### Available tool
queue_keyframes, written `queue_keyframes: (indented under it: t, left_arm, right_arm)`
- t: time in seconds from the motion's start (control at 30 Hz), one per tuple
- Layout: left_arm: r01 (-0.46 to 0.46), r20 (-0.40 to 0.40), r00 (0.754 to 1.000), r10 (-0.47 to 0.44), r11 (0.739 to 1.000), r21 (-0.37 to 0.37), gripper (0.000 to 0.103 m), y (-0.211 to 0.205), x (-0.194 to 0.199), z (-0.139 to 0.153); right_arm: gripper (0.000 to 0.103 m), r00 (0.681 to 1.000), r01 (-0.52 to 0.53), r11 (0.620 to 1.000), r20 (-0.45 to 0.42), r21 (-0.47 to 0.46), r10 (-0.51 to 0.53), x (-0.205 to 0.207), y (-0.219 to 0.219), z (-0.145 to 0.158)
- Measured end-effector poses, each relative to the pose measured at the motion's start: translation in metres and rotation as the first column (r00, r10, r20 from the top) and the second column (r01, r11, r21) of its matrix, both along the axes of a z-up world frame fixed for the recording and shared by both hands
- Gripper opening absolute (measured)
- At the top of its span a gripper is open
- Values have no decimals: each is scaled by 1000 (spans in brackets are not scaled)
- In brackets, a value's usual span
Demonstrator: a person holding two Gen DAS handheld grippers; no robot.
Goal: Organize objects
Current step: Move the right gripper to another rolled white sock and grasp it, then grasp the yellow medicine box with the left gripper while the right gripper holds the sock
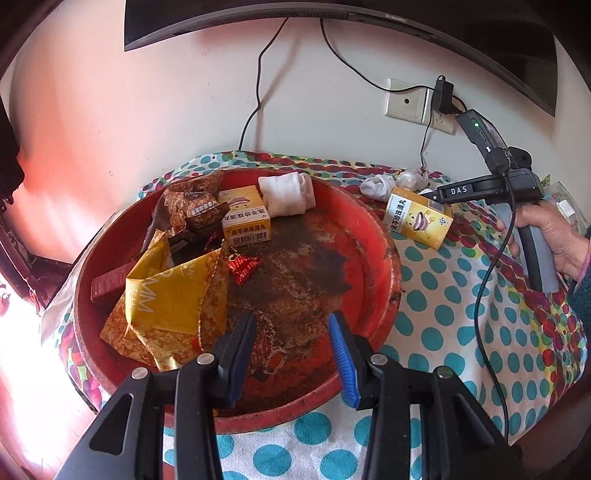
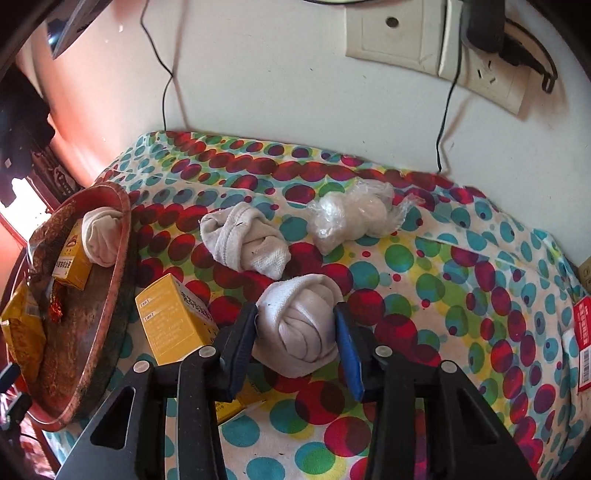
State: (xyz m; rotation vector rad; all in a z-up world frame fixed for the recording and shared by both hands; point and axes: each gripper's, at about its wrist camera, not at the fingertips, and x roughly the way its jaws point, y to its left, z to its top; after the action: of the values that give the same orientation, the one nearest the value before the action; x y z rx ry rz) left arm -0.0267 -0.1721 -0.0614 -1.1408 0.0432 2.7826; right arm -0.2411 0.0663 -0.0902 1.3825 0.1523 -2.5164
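A round red tray (image 1: 384, 258) holds a yellow box (image 1: 245, 219), a rolled white sock (image 1: 286, 194), brown and yellow wrappers (image 1: 173, 295) and a small red foil piece (image 1: 242, 266). My left gripper (image 1: 293, 354) is open and empty over the tray's near side. In the right wrist view my right gripper (image 2: 295, 347) has its jaws around a rolled white sock (image 2: 299, 325) on the dotted cloth; the pads (image 2: 345, 345) touch its sides. A yellow box (image 2: 173, 321) lies left of it, another sock (image 2: 245, 240) and a plastic-wrapped bundle (image 2: 351, 218) behind.
The tray (image 2: 122, 258) sits at the cloth's left end. The wall with a socket plate (image 2: 399, 33) and hanging cables (image 2: 443, 122) is close behind. A red-labelled packet (image 2: 583, 347) lies at the right edge. A monitor (image 1: 332, 26) hangs above.
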Motion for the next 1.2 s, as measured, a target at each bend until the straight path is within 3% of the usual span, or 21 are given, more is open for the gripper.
queue_keyframes:
  t: [0.2, 0.33, 0.4, 0.43, 0.6, 0.7, 0.77, 0.9, 1.13, 1.2]
  left_arm:
    - [34, 31, 999, -33, 999, -12, 41, 32, -14, 15]
    - [54, 94, 993, -66, 991, 124, 44, 58, -44, 33]
    - [40, 136, 988, -68, 980, 194, 55, 74, -64, 41]
    - [41, 152, 985, -76, 975, 220, 55, 81, -74, 44]
    - [-28, 264, 963, -54, 955, 296, 56, 123, -128, 52]
    - [-159, 393, 919, 19, 931, 328, 56, 136, -161, 40]
    - [-256, 485, 871, 75, 912, 320, 56, 143, -179, 29]
    - [-378, 556, 811, 183, 889, 259, 56, 153, -199, 14]
    - [-466, 582, 748, 318, 876, 121, 56, 161, -206, -12]
    - [-478, 573, 751, 328, 868, 131, 56, 161, -205, -18]
  right_arm:
    - [36, 992, 15, 999, -122, -39, -19, 17, 11, 7]
    - [36, 979, 44, 996, -194, -76, -58, 41, 43, 14]
    - [36, 971, 52, 995, -228, -84, -70, 55, 60, 13]
    - [36, 968, 53, 994, -242, -93, -74, 64, 69, 11]
    - [37, 965, 58, 984, -241, -166, -98, 89, 93, -1]
    - [37, 967, 56, 980, -233, -191, -101, 92, 98, -9]
    - [37, 969, 48, 974, -225, -221, -99, 92, 100, -12]
    - [37, 970, 17, 973, -232, -229, -72, 93, 94, -12]
    - [37, 973, -44, 977, -231, -210, -6, 95, 80, -13]
    - [37, 976, -41, 978, -216, -204, -4, 93, 78, -15]
